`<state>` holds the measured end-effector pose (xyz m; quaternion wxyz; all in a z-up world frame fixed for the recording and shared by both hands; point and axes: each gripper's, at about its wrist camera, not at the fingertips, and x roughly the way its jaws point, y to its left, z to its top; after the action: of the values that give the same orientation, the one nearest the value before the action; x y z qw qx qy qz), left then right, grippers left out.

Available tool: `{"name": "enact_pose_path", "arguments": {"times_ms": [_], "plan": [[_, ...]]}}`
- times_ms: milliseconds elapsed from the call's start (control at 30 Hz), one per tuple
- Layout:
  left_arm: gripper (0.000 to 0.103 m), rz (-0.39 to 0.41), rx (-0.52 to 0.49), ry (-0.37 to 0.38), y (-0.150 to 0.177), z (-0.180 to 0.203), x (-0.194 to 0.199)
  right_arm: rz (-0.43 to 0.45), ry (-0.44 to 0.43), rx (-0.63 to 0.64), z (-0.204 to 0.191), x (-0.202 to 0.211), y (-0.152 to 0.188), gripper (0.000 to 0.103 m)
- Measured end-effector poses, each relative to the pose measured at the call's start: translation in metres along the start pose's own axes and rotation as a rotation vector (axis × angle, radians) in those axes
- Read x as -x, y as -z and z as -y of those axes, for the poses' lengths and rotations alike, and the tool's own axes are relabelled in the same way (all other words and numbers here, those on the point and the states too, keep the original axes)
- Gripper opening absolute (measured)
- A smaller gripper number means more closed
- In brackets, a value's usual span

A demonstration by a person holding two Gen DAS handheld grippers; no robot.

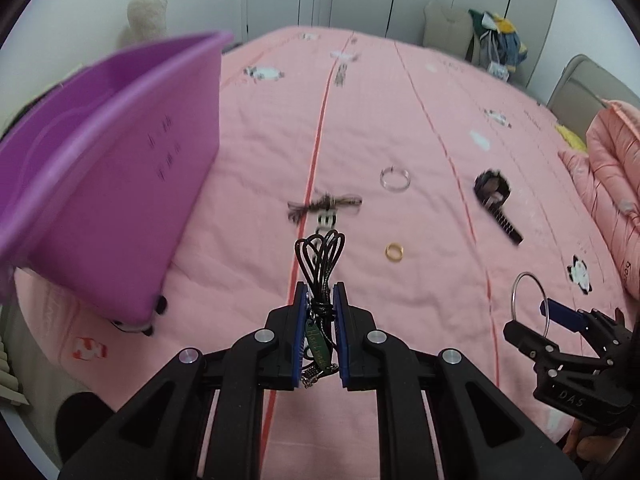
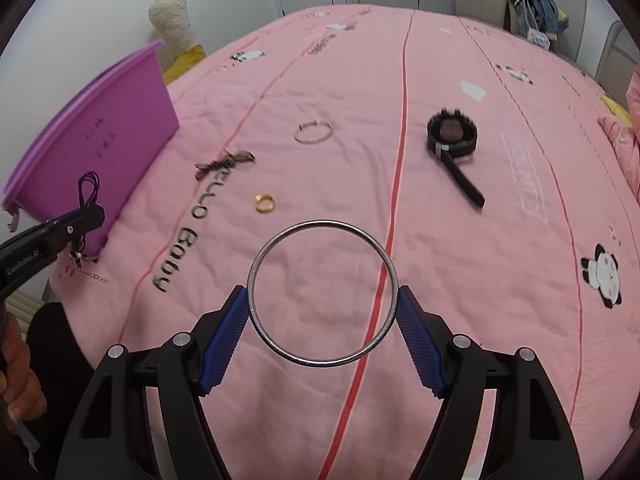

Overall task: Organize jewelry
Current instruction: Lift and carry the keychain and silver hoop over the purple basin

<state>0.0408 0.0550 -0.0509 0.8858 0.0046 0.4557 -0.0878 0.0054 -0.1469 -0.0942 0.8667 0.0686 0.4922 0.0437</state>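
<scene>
My left gripper (image 1: pixel 321 294) is shut on a black cord necklace (image 1: pixel 320 258) whose loops stick up past the pads; a green tag and a fine chain hang behind them. It is held above the pink bed. My right gripper (image 2: pixel 322 300) is shut on a large silver bangle (image 2: pixel 322 293), both blue pads pressing its sides. The left wrist view shows the same bangle (image 1: pixel 529 304) at lower right. The purple bin (image 1: pixel 104 184) stands at the left. On the bed lie a gold ring (image 2: pixel 265 202), a thin silver bracelet (image 2: pixel 314 132), a brown knotted cord (image 2: pixel 224 164) and a black watch (image 2: pixel 452 136).
The pink quilt (image 2: pixel 460 240) with panda prints and red stripes covers the whole bed. A cream plush toy (image 2: pixel 174 20) stands behind the bin. A pink pillow (image 1: pixel 616 176) lies at the right edge, with clothes on chairs beyond. A hand (image 2: pixel 16 376) holds the left gripper's handle.
</scene>
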Motion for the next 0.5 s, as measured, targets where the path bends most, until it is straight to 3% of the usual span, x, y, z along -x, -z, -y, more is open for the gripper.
{"name": "enact_pose_path", "arguments": {"times_ms": [500], "plan": [[0.013, 0.151, -0.014, -0.081, -0.042, -0.013, 0.083, 0.146, -0.062, 0.085, -0.053, 0.070, -0.047, 0.072]]}}
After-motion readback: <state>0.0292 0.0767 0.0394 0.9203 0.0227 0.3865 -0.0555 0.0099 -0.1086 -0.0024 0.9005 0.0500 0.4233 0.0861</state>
